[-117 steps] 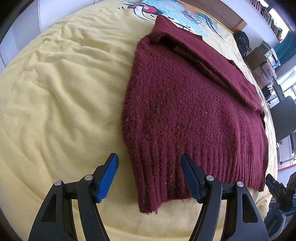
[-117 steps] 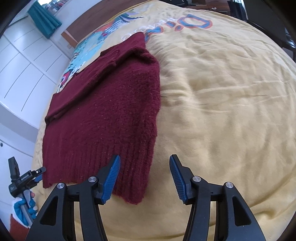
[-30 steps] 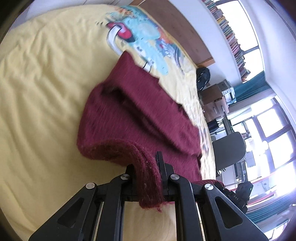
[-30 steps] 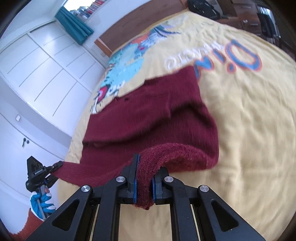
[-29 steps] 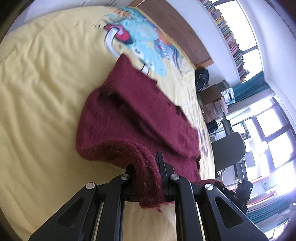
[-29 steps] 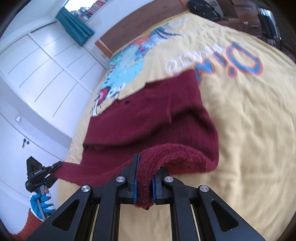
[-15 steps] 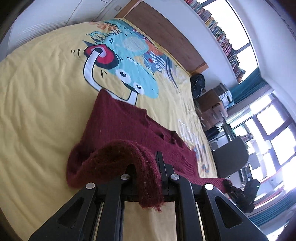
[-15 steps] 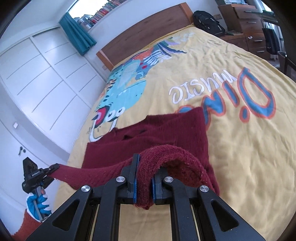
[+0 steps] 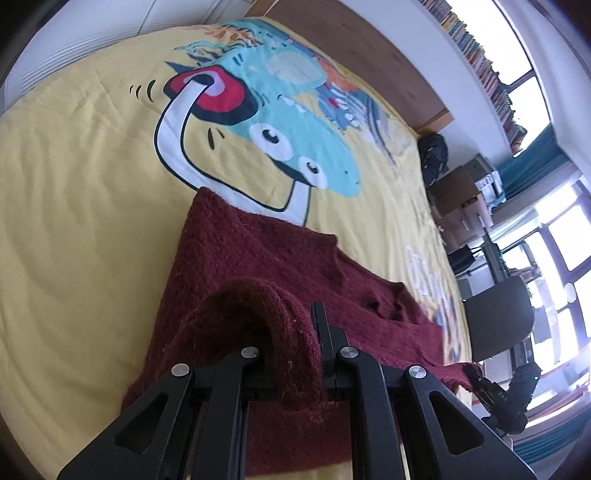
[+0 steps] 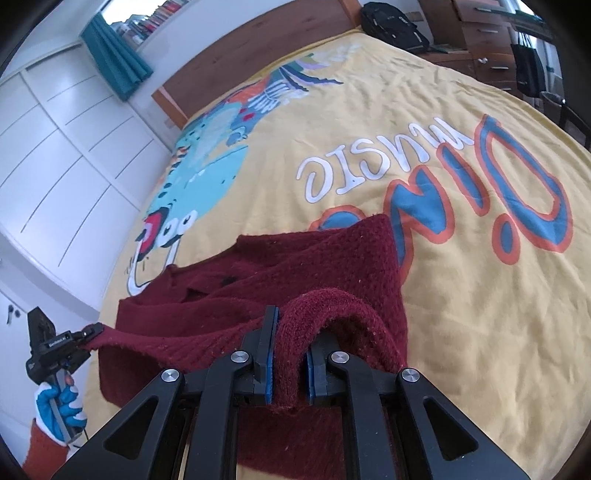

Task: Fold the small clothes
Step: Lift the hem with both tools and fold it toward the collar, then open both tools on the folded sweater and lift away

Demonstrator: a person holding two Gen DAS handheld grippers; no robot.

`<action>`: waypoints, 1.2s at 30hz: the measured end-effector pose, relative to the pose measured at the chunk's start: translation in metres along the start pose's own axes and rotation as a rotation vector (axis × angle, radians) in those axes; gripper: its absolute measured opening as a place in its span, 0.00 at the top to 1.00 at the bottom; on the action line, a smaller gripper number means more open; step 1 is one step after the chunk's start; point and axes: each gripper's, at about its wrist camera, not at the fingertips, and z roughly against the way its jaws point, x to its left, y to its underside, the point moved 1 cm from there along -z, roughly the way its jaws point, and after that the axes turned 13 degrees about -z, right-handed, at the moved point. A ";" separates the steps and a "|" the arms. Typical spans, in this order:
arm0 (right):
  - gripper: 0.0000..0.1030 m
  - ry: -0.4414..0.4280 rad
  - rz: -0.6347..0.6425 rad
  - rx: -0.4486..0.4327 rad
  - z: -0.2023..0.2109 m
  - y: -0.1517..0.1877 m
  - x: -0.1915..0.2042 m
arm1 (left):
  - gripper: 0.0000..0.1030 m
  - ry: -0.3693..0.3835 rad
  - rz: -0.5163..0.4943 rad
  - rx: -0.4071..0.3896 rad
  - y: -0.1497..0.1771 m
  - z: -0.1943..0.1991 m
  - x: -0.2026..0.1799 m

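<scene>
A dark red knit sweater (image 9: 277, 254) lies on a yellow bedspread (image 9: 74, 184), its ribbed hem lifted and carried over its body. My left gripper (image 9: 293, 332) is shut on one hem corner, and the fabric drapes over its fingers. My right gripper (image 10: 291, 332) has the other hem corner between its blue pads; its jaws are opening slightly, the knit still filling the gap. The sweater (image 10: 332, 258) is doubled under the raised hem. In the right wrist view the left gripper (image 10: 55, 350) shows at far left, held by a blue-gloved hand (image 10: 55, 406).
The bedspread (image 10: 461, 295) carries a cartoon dinosaur print and large lettering. A wooden headboard (image 10: 258, 48) and white wardrobe doors (image 10: 55, 166) are behind. A black backpack (image 10: 391, 22), drawers, a chair (image 9: 495, 317) and windows stand along the bed's far side.
Both grippers have carried the hem forward over the sweater towards its collar end and slightly down. The doubled part has grown, and more of the printed bedspread shows beyond it.
</scene>
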 end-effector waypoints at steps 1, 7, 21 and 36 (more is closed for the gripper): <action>0.87 0.004 -0.005 0.000 -0.005 -0.003 -0.001 | 0.91 -0.006 0.004 0.005 -0.001 -0.005 0.003; 0.79 0.042 -0.029 0.017 -0.032 -0.010 -0.005 | 0.89 -0.041 0.027 0.052 -0.003 -0.028 0.016; 0.45 0.044 -0.115 -0.018 -0.028 -0.035 -0.009 | 0.46 -0.028 0.112 0.021 -0.023 -0.015 0.026; 0.45 0.071 0.086 -0.090 0.059 -0.013 0.019 | 0.46 -0.178 -0.069 -0.117 -0.030 0.070 -0.008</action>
